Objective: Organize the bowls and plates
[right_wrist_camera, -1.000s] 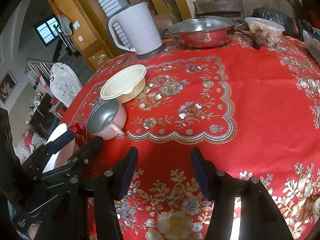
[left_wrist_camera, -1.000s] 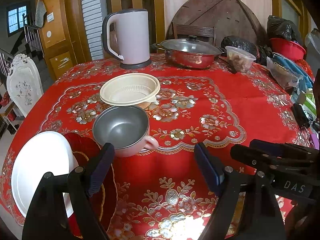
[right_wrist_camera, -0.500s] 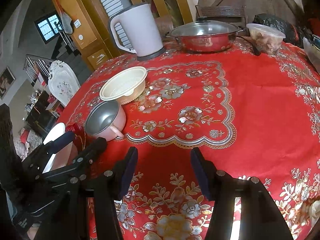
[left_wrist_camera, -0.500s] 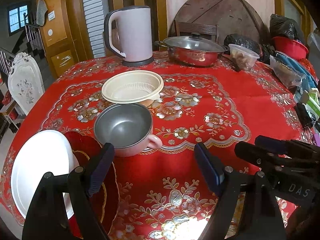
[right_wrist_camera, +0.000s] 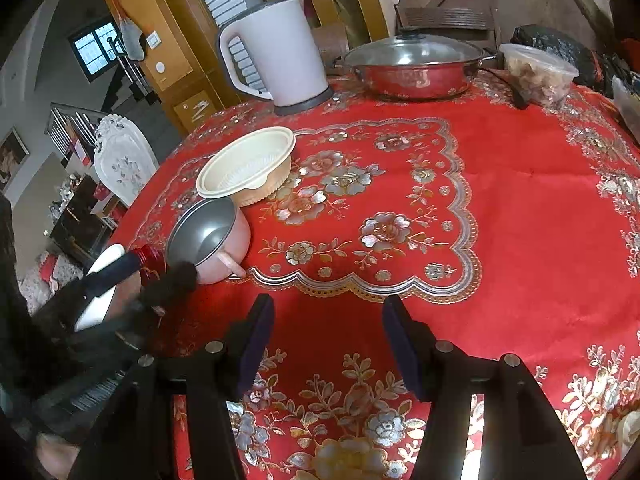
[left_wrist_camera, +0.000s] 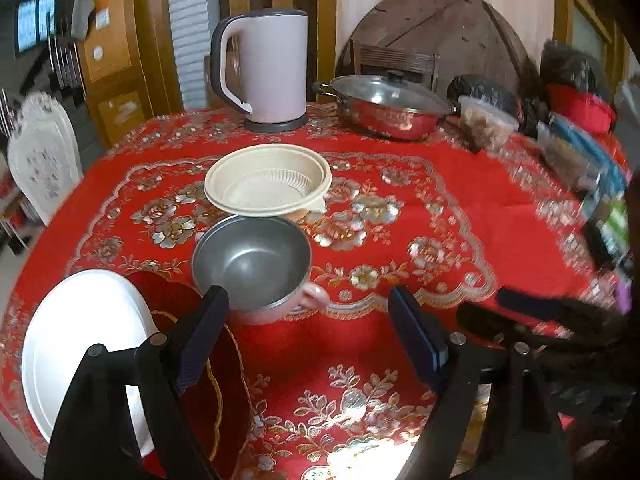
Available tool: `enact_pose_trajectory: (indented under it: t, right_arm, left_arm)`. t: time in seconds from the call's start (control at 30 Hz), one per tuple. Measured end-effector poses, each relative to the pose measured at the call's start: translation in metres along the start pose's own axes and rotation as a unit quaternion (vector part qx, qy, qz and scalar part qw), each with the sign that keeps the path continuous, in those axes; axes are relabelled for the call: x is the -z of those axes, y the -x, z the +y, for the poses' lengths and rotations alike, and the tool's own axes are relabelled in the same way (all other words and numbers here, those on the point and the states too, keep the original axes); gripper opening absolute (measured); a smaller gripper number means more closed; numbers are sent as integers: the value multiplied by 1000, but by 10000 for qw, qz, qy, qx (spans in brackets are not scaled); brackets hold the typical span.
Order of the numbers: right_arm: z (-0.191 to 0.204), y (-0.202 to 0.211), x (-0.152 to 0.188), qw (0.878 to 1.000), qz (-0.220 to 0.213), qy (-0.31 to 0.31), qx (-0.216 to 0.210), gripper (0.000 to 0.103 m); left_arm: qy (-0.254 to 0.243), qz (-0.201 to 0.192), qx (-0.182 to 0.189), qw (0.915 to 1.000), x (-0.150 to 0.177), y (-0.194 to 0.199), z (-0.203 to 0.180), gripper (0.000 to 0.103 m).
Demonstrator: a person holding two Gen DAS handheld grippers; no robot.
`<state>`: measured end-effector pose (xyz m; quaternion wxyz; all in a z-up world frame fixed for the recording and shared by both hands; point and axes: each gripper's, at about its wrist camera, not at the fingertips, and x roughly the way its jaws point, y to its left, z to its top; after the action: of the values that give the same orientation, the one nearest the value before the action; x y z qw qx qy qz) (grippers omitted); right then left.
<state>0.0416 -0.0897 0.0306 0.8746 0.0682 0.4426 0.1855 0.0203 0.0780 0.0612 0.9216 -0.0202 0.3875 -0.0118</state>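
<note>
A cream plastic bowl (left_wrist_camera: 267, 180) (right_wrist_camera: 248, 168) sits on the red tablecloth. Just in front of it stands a pink bowl with a grey inside and a small handle (left_wrist_camera: 252, 264) (right_wrist_camera: 208, 236). At the near left lie a white plate (left_wrist_camera: 76, 344) and a dark red plate (left_wrist_camera: 200, 360), side by side. My left gripper (left_wrist_camera: 308, 340) is open above the cloth, its left finger just in front of the pink bowl and over the red plate. My right gripper (right_wrist_camera: 328, 344) is open over bare cloth, to the right of the bowls.
A white kettle (left_wrist_camera: 272, 72) and a lidded steel pot (left_wrist_camera: 388, 108) stand at the table's far side. A food tub (left_wrist_camera: 484, 124) and bags crowd the right edge. A white chair (left_wrist_camera: 40, 160) stands to the left.
Both grippers have edged forward toward the bowls, which now look larger and lower in both views. Neither gripper has changed its opening.
</note>
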Motion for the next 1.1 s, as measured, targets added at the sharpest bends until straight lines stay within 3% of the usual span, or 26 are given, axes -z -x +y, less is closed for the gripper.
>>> enact_pose_trajectory:
  t: [0.1,0.23,0.6,0.7,0.97,1.1]
  right_arm:
    - [2,-6,-6,9999,77,-34,-72,59]
    - [13,-15,-16,9995,157,-2,-270,59]
    - [34,-37,-28,9983,335,99,-462,59]
    - [34,-43,-33,9983,366,68,-457,59]
    - [25,-58,-54,9965,420,-275,-662,59]
    - [22,-68,-70,9969,400,-396,-558,59]
  left_arm:
    - [379,251,352,9983,-20,-1,23,82]
    - [674,457,377,9960,-37,-9,46,82]
    - [891,1227,712,9859,-47,-46,75,82]
    - [780,1285,511,9873,-49,-50,75,82]
    - [918,1329,593,9851,-63,-49,81,82]
    - [904,1439,624,9835,-77,-52,87,82]
